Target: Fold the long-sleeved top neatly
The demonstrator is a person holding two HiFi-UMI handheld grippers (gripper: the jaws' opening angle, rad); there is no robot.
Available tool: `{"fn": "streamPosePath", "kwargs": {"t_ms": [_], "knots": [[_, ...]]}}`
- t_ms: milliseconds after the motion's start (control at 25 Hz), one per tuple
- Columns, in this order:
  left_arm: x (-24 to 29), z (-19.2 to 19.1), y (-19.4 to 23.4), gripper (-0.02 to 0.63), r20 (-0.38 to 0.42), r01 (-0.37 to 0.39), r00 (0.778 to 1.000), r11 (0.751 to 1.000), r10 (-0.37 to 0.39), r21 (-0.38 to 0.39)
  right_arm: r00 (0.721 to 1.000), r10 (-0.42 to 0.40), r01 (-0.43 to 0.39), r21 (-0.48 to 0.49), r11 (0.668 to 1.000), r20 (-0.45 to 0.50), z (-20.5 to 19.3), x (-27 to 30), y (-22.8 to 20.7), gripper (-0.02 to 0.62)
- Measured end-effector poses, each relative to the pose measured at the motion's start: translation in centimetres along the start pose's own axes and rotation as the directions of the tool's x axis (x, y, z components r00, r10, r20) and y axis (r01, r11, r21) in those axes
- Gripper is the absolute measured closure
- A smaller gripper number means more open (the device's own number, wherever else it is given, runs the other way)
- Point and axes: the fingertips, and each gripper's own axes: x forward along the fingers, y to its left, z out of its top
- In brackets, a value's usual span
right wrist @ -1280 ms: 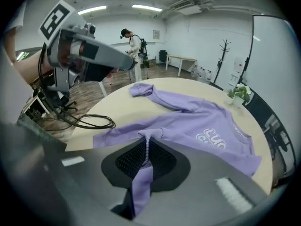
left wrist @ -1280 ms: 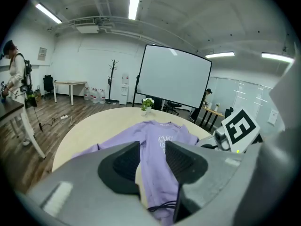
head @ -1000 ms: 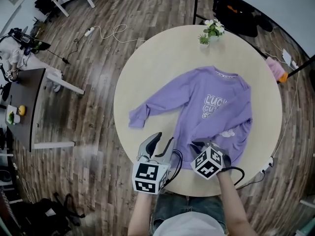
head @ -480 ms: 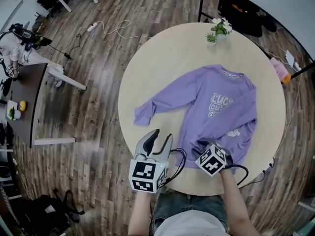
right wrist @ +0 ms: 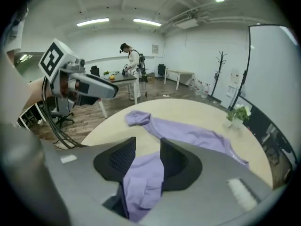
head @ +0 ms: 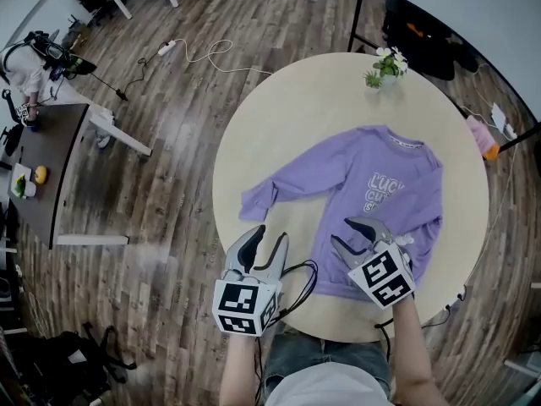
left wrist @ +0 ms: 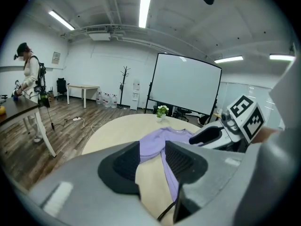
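- Two grippers sit at the table's 6 o'clock edge, nearest the person. Only the right gripper (right wrist: pixel 148 147) has shifted in the last second: it has swung from lying low across the hem, aimed at about 10 o'clock, to riding further onto the garment, aimed nearer 11 o'clock.
- Its fingers (right wrist: pixel 120 161) stand apart, about as wide as the other pair. A bunched ridge of purple cloth fills the gap between them and seems to touch both pads. I judge the cloth straddled rather than pinched, so the grasp on the lower edge looks lined up but not yet made.
- Just to 7 o'clock, the left gripper (left wrist: pixel 152 147) has hardly moved. It hovers over bare table (head: pixel 296 108), fingers spread, with nothing held between them.
- Beyond both, the long-sleeved top (head: pixel 372 197) lies flat and front up as before. It reaches from the 5 o'clock edge toward the centre, collar toward 12 o'clock. No fold shows yet, so the task looks to be at its very start.
- One sleeve (head: pixel 283 191) stretches out toward 9 o'clock, its cuff crumpled; I cannot tell how the other sleeve lies.
- Farthest off, a small potted plant (head: pixel 385 66) stands near the rim at 1 o'clock, well apart from the cloth.
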Motion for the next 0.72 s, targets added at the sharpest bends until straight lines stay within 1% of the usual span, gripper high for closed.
{"fn": "streamPosePath", "kwargs": {"t_ms": [200, 320, 480, 560, 640, 720], "knots": [[-2.2, 1.9, 2.1, 0.432, 0.051, -0.042, 0.998, 0.999, 0.042, -0.014, 0.993, -0.058, 0.068, -0.095, 0.993, 0.105, 7.2, -0.5, -1.2, 0.404], [-3.7, 3.1, 3.5, 0.432, 0.083, -0.075, 0.994, 0.997, 0.076, -0.017, 0.987, -0.054, 0.074, -0.130, 0.989, 0.153, 10.8, 0.4, -0.5, 0.407], [-5.7, 4.1, 5.5, 0.432, 0.117, -0.126, 0.985, 0.992, 0.127, -0.016, 0.982, -0.012, 0.044, -0.164, 0.986, 0.189, 13.7, 3.1, 1.8, 0.412], [-6.6, 4.4, 6.7, 0.432, 0.132, -0.156, 0.979, 0.987, 0.158, -0.029, 0.981, 0.031, 0.003, -0.176, 0.984, 0.190, 14.3, 4.9, 3.5, 0.420], [-7.3, 4.5, 7.7, 0.432, 0.144, -0.179, 0.972, 0.983, 0.184, -0.045, 0.983, 0.075, -0.041, -0.194, 0.980, 0.170, 14.2, 6.7, 5.0, 0.423], [-7.7, 4.5, 8.3, 0.432, 0.151, -0.198, 0.967, 0.979, 0.205, -0.056, 0.986, 0.104, -0.074, -0.220, 0.973, 0.128, 13.4, 8.6, 6.1, 0.423]]}}
